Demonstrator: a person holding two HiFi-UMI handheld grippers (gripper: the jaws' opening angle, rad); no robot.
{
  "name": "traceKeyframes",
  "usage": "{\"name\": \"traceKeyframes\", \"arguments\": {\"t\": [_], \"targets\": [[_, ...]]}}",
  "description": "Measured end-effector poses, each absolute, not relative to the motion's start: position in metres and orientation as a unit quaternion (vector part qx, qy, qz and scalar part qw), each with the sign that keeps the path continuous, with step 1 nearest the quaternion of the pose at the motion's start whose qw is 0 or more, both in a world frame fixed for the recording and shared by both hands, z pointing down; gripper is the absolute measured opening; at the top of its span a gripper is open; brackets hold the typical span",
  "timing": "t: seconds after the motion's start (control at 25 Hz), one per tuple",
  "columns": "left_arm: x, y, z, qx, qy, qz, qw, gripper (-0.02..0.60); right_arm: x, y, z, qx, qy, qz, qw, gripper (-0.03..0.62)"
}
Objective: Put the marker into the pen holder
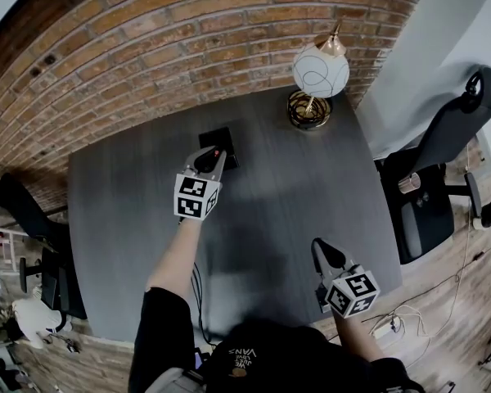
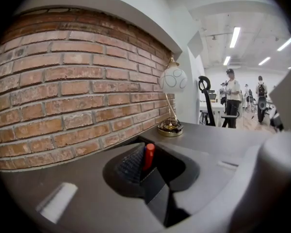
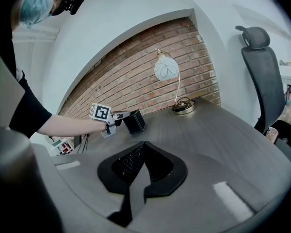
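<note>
The left gripper (image 1: 215, 155) pinches the red marker (image 2: 149, 155) between its jaws, cap end up, right at the top of the black pen holder (image 3: 135, 122). The right gripper (image 1: 321, 250) rests low near the table's front edge, jaws pressed together on nothing.

The task looks about half done. The marker is carried to the holder but not let go, and whether its lower end is already inside the mouth cannot be told. What is left is 1 step: lower it in and release.

The table (image 1: 295, 187) is dark grey with a wood grain and bare apart from the holder and a lamp (image 1: 319, 76) with a white globe and brass base in the far corner. A curved brick wall (image 1: 147, 47) backs it, and 1 black office chair (image 1: 442, 162) stands to the right.
</note>
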State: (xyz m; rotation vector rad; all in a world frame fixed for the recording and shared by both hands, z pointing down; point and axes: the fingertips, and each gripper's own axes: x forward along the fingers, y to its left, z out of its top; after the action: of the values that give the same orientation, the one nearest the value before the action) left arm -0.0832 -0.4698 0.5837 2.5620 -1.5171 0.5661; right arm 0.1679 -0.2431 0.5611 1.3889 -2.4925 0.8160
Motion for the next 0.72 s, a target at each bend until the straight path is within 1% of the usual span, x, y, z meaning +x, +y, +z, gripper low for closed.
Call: {"name": "traceKeyframes", "arguments": {"t": [0.48,0.72], "targets": [[-0.081,-0.467,0.585,0.847,-0.489,0.204,0.051,0.109,0.172,-0.237,0.555,0.477,-0.833,0.268,0.084,0.002],[-0.077,-0.459,0.580,0.850,-0.483,0.204,0.048,0.133,0.179,-0.235,0.554,0.481,-0.831,0.266,0.085,0.002]]}}
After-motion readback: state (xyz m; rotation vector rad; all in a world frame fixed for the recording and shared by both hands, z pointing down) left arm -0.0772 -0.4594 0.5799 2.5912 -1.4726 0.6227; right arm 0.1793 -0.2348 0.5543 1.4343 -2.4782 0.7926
